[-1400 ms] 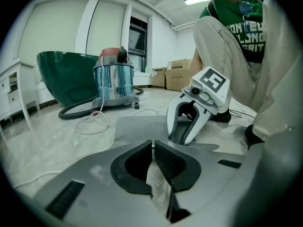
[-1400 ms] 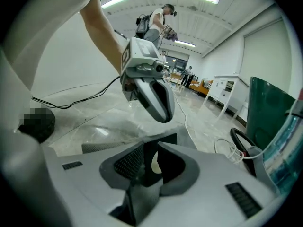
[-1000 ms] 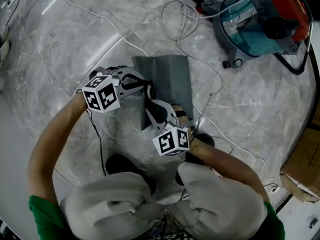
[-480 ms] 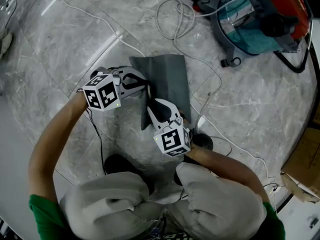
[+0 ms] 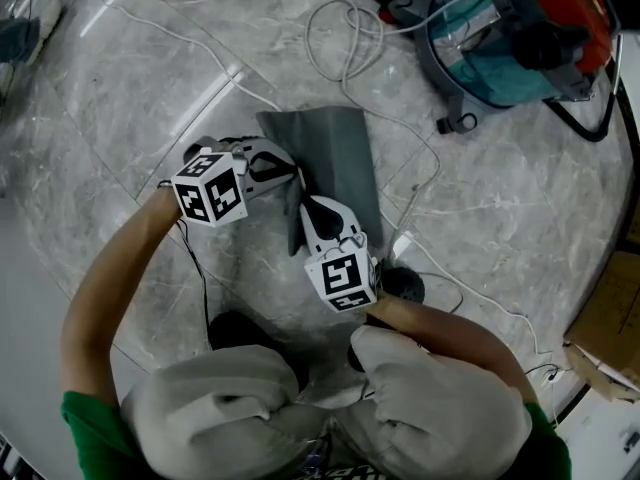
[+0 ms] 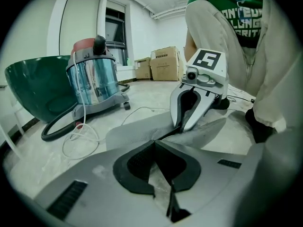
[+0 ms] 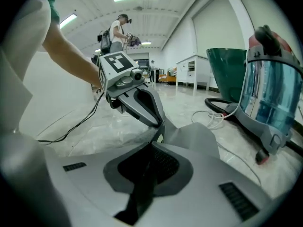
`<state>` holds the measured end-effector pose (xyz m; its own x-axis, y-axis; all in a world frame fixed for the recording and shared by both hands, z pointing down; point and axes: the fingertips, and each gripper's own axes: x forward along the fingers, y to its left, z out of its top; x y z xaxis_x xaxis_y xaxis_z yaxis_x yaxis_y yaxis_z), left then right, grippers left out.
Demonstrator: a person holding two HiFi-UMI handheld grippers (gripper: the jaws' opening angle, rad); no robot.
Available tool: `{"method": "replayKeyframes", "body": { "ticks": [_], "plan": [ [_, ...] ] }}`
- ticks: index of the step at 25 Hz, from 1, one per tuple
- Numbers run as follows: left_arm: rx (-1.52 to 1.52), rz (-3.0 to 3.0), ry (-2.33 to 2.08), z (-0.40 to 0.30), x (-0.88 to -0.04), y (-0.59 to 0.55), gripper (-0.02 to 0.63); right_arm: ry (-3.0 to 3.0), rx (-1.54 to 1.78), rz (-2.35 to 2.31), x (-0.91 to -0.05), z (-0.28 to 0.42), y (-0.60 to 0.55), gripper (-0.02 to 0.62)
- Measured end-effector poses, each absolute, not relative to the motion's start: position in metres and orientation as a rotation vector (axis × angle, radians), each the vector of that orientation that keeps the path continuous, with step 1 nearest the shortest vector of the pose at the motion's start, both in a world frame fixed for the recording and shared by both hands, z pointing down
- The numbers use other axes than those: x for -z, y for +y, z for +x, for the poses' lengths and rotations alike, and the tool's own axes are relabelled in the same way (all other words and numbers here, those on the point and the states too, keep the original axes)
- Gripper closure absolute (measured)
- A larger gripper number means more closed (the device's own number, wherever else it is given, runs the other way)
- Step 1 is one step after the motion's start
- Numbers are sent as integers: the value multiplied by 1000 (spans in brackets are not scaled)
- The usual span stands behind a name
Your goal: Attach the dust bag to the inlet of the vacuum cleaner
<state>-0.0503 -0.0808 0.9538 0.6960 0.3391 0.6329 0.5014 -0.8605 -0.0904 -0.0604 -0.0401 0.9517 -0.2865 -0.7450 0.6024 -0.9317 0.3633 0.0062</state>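
Note:
The grey dust bag point(image 5: 338, 158) lies on the marble floor in the head view, its near left edge pulled up into a fold. My left gripper point(image 5: 293, 176) is shut on that edge from the left. My right gripper point(image 5: 306, 201) is shut on the same edge just below it. In the left gripper view the jaws point(image 6: 155, 144) meet on grey fabric, and the right gripper point(image 6: 180, 129) pinches the bag point(image 6: 137, 131) beyond. In the right gripper view a dark fold runs between the closed jaws point(image 7: 152, 145). The vacuum cleaner point(image 5: 515, 43) stands at the far right, apart from both grippers.
A white cord point(image 5: 345, 43) loops across the floor between the bag and the vacuum. A black hose point(image 5: 590, 128) curls round the vacuum, and a green tub point(image 7: 227, 70) stands behind it. Cardboard point(image 5: 610, 328) lies at the right edge. My shoe point(image 5: 400, 283) is beside the right gripper.
The two grippers have drawn closer together on the bag's near left edge, and that edge has lifted and folded. The right gripper has shifted slightly left.

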Motion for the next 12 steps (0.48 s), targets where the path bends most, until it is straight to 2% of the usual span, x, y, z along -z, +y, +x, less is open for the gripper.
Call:
{"method": "replayKeyframes", "body": {
  "ticks": [12],
  "plan": [
    [700, -2652, -601, -1, -879, -100, 601, -2181, -127, 1151, -916, -13, -41, 574]
  ]
}}
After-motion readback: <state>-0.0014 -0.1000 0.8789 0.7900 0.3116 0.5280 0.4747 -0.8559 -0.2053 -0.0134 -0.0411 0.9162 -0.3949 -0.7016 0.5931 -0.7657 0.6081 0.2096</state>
